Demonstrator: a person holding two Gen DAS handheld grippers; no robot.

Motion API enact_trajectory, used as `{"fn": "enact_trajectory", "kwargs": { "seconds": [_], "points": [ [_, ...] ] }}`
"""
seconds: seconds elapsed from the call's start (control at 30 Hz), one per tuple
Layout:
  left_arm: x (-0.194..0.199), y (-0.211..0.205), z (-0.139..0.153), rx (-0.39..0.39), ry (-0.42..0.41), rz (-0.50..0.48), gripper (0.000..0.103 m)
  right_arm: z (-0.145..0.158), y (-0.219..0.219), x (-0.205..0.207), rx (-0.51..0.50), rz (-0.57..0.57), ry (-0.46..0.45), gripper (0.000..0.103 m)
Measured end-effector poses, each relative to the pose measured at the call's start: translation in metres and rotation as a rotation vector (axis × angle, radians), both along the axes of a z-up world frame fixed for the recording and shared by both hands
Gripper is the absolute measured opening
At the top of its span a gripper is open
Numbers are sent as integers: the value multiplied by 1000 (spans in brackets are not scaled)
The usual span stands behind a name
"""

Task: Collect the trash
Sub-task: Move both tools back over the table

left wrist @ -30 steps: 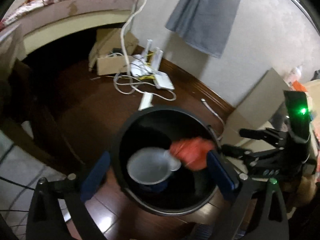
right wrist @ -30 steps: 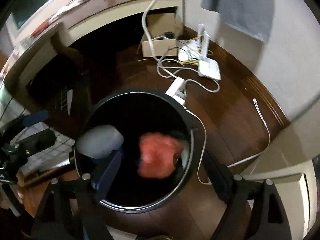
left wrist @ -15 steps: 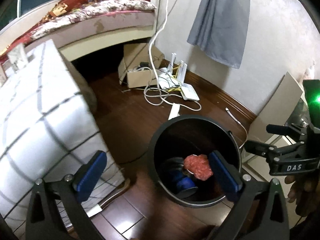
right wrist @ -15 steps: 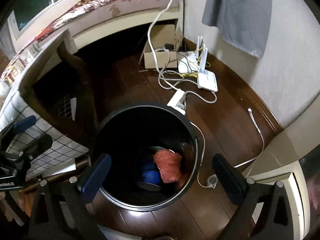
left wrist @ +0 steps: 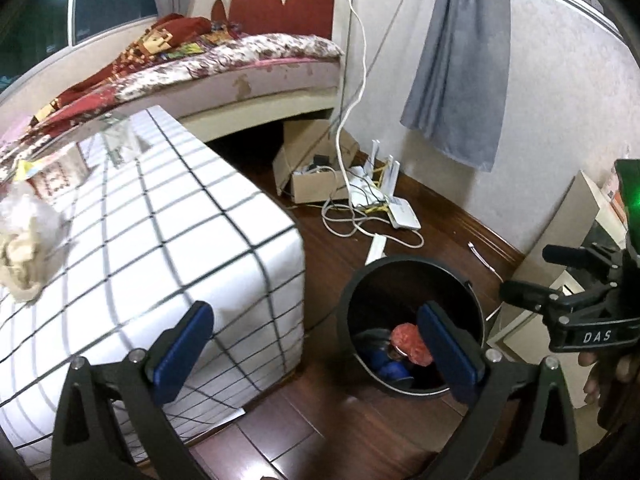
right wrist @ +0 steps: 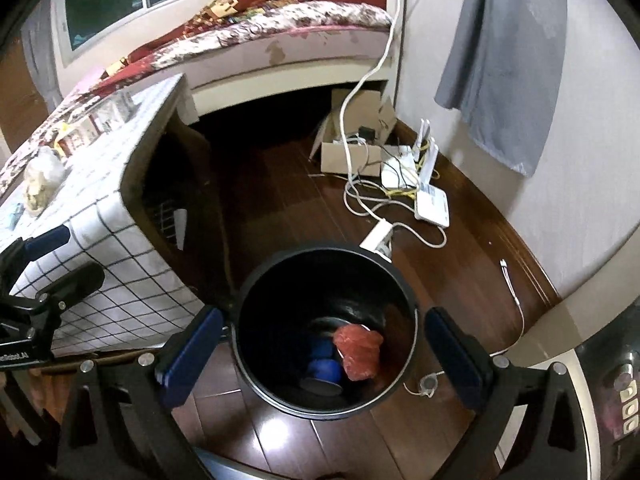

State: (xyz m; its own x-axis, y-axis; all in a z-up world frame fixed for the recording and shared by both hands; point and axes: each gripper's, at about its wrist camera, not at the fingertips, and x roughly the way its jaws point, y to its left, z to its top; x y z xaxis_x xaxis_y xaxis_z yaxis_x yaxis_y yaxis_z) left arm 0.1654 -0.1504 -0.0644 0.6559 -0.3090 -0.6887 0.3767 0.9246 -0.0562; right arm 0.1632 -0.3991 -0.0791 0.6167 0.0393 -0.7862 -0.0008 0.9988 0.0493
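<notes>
Bed [left wrist: 256, 60] runs along the far wall, flowered mattress, red headboard behind it. Desk [left wrist: 168, 240] under a white cloth with a dark grid takes the left of both views; its near corner hangs just beside the bin.

Black round bin [right wrist: 326, 332] stands upright on the dark wood floor [right wrist: 288, 184], mouth facing up toward my tools. Grey cloth [left wrist: 460, 64] hangs on the wall beyond it. An open cardboard box [right wrist: 352, 152] sits at the foot of the bed, with white routers [right wrist: 430, 200] and a tangle of white cable beside it.

Inside the bin, at the bottom: red crumpled trash [right wrist: 358, 350] lying toward the right wall, its longer side running roughly from the bin's centre down toward the near rim in the right wrist view. It touches a blue object [right wrist: 322, 366] to its left; I cannot tell what that one is.

On the desk, well apart from the bin, a pale crumpled wad [left wrist: 24, 248] lies on the cloth, blurred, no clear long axis.

Right tool [right wrist: 324, 352]: jaws just been opening, now as wide as they go, nothing between the pads; it looks down over the bin's mouth. Left tool [left wrist: 316, 348]: jaws spread wide, empty, straddling the desk corner and the bin in its view.
</notes>
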Motion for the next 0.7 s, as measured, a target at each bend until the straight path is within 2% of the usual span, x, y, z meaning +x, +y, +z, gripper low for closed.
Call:
{"fn": "enact_trajectory", "kwargs": {
  "seconds": [0.37,0.7],
  "points": [
    [-14,49,27,-14,-65,95,102,38,47,6,23,77,-84,102],
    [-17,125,42,-17,-113,253,102,59,130,28,29,216,-130,102]
  ]
}}
